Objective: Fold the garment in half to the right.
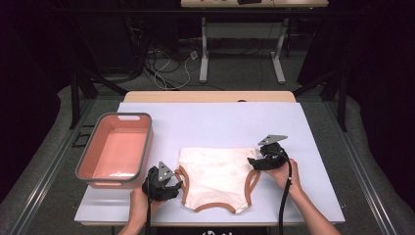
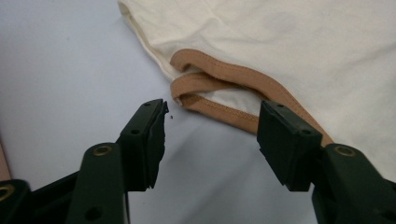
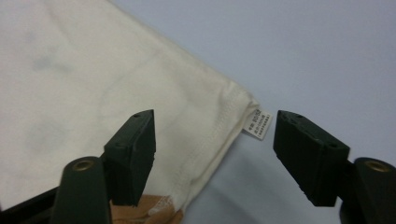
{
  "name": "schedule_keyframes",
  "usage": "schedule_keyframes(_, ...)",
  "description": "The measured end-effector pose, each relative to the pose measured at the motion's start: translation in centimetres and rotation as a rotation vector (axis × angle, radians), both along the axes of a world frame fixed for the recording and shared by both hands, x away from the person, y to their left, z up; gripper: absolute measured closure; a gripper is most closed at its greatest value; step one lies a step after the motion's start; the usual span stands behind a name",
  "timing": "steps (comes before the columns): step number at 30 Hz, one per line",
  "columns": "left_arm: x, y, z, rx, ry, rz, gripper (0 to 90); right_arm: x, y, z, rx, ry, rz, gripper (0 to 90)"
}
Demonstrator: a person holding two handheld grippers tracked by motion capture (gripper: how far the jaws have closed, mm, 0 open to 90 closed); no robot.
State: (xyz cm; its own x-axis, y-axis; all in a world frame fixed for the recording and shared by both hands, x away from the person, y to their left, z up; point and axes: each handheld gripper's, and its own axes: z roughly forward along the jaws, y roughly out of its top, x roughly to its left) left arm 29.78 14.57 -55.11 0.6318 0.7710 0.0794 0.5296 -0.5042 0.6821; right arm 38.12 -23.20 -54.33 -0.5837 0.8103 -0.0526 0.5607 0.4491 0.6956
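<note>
The care label's print is too small to read.

Left gripper: black two-jaw body, grey three-cornered plate on top at 12 o'clock, black cable trailing toward 6 o'clock. Right gripper: same black build, grey plate at 12 o'clock, thick black cable running along the forearm. Jaws: matte black rectangular pads, small screw holes, brass-coloured pivot rivets at the bases. Forearms bare, no sleeves visible.
</note>
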Motion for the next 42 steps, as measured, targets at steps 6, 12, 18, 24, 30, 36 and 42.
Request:
schedule_keyframes(6, 1.2, -0.2, -0.6, -0.037, 0.024, 0.031, 46.2, 0.8, -0.2, -0.2, -0.007, 0.008, -0.021, 47.1)
schedule_keyframes(12, 1.8, 0.0, -0.8, -0.078, 0.038, 0.053, 47.0, 1.6, -0.5, -0.1, 0.025, 0.009, -0.029, 52.0)
schedule_keyframes(18, 1.9, -0.3, -1.0, -0.075, 0.032, 0.057, 42.7, 2.3, -0.2, -0.7, 0.016, 0.027, -0.033, 55.3)
schedule_keyframes(24, 2.1, -0.2, -1.1, -0.09, 0.042, 0.058, 35.3, 2.7, -0.1, -1.1, 0.03, 0.036, -0.029, 56.8)
schedule_keyframes(30, 2.0, -0.1, -1.4, -0.11, 0.021, 0.039, 39.9, 2.6, -0.3, -1.3, 0.057, 0.052, -0.031, 59.8)
schedule_keyframes(36, 2.1, -0.1, -1.4, -0.115, 0.009, 0.018, 55.8, 2.5, -0.3, -1.3, 0.072, 0.05, -0.038, 69.7)
schedule_keyframes(42, 2.4, -0.3, -1.4, -0.123, 0.015, 0.016, 69.9, 2.5, -0.6, -1.4, 0.091, 0.059, -0.049, 80.9)
